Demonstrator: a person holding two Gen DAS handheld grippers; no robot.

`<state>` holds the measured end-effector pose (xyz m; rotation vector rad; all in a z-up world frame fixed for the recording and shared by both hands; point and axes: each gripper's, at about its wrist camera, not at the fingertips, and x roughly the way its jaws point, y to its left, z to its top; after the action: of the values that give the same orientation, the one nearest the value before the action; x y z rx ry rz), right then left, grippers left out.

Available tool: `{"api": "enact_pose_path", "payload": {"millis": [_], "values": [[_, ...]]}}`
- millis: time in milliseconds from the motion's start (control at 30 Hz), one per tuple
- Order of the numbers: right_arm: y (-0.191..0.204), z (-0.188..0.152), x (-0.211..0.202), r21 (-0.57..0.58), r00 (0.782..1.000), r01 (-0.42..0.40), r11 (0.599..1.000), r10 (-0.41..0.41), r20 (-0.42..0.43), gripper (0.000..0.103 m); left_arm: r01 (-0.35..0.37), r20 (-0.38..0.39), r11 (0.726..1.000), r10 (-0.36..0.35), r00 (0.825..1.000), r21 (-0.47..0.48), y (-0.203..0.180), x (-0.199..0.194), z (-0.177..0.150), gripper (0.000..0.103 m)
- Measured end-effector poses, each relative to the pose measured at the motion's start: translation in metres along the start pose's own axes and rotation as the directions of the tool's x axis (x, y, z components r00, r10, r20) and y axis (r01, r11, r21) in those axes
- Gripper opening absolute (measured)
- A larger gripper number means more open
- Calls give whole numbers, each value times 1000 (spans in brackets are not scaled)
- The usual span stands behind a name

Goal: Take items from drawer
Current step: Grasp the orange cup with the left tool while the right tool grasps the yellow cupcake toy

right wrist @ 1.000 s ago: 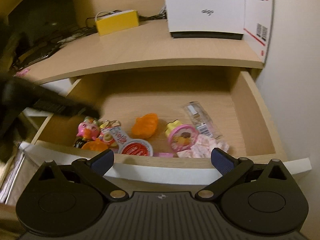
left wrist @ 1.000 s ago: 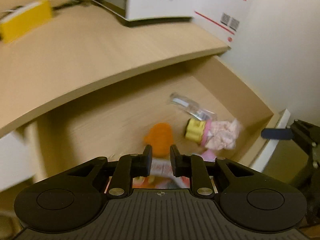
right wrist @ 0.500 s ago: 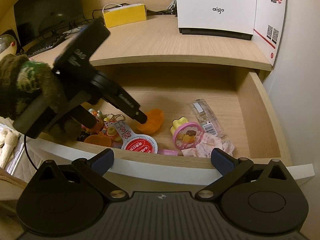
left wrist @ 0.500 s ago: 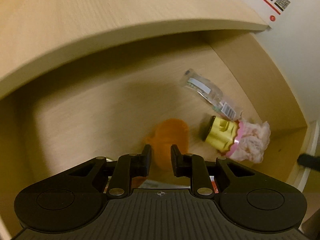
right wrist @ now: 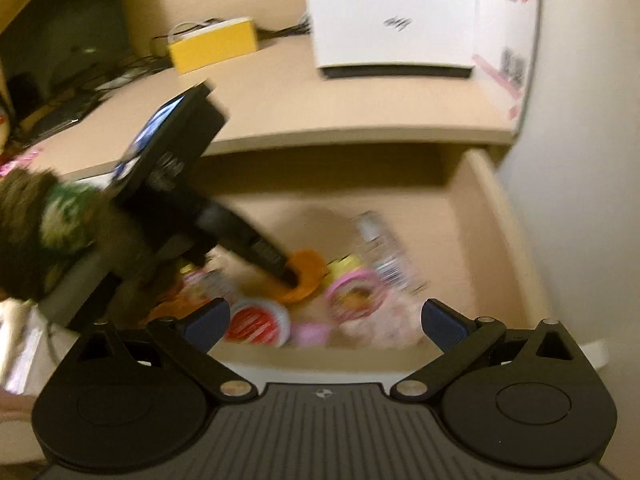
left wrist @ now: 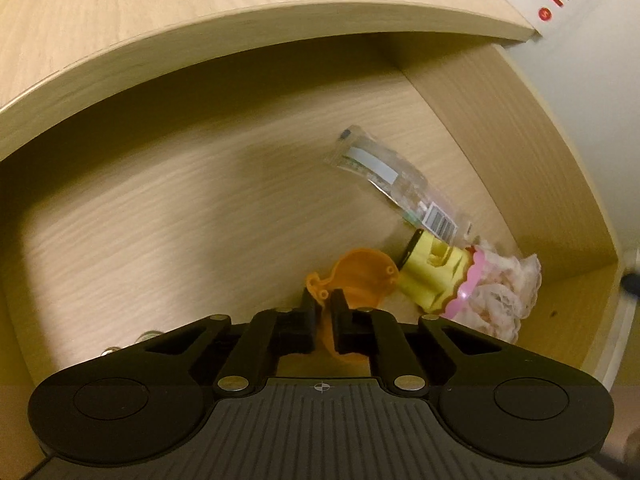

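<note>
Between the fingertips of the left hand-held gripper [left wrist: 325, 300] sits the rim of an orange plastic piece [left wrist: 362, 280], pinched by jaws drawn nearly together; the piece lies on the floor of the open drawer [left wrist: 168, 208], and in the right wrist view [right wrist: 289, 277] the tool's tips dip into its hollow. Just right of those tips a yellow cup with a pink scalloped rim [left wrist: 436, 276] lies on its side, close against the orange piece. Beyond the cup, further from the tips, a clear wrapper with a barcode [left wrist: 400, 184] rests on the drawer floor, and a crumpled pale wrapper [left wrist: 504, 292] lies to the cup's right. A sleeve in mottled green and brown [right wrist: 48, 232] carries the left tool.

The right hand-held gripper [right wrist: 325, 322] hangs outside the drawer's front edge with its blue-padded jaws spread wide and nothing between them. Ahead of it a red-and-white round lid [right wrist: 258, 322] lies near the drawer front. Above the drawer, the table [right wrist: 280, 92] bears a yellow box [right wrist: 214, 44] and a white box [right wrist: 394, 16].
</note>
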<state>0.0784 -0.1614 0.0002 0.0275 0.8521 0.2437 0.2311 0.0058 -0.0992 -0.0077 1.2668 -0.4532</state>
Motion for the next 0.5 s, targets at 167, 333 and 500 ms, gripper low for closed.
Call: {"api": "enact_pose_path", "payload": {"millis": [167, 333, 500], "values": [[-6, 17, 11, -99, 995, 85, 991, -89, -36, 96, 9, 39, 999, -10, 999, 37, 0, -19, -8, 7], [3, 35, 43, -208, 989, 59, 976, -86, -124, 84, 23, 92, 1000, -22, 995, -7, 13, -52, -25, 7], [23, 47, 87, -319, 967, 5, 948, -86, -239, 76, 16, 130, 998, -8, 991, -60, 22, -69, -38, 7]]}}
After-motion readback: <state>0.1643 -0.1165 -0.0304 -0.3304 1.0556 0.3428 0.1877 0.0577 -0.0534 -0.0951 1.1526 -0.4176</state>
